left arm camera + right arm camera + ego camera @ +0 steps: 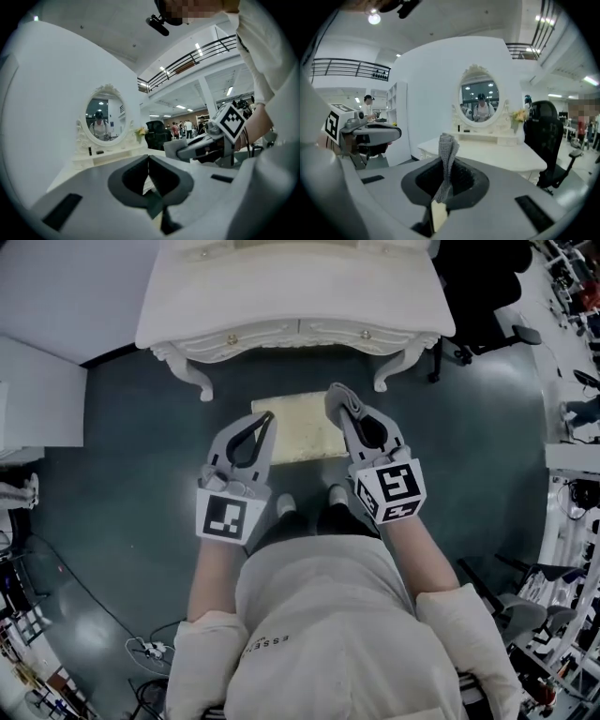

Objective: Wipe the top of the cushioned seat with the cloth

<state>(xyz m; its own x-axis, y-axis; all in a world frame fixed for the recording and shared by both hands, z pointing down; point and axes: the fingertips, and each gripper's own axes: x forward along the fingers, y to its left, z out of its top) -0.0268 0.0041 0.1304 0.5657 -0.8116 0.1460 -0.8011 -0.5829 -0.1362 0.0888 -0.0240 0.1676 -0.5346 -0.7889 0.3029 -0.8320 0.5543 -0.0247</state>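
- Two grippers side by side over one cushioned seat [298, 432] on the floor.
- Left gripper [267, 418]: jaws pressed together, nothing between them.
- Right gripper [339, 397]: jaws clamped on one grey cloth [447, 150], upright from the tips, above the seat's far right edge.
- Beyond, one white dressing table [281, 306] with one oval mirror [479, 99].

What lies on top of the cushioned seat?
The cushioned seat shows a bare top; left gripper and right gripper cover its sides. The right gripper pinches the cloth.
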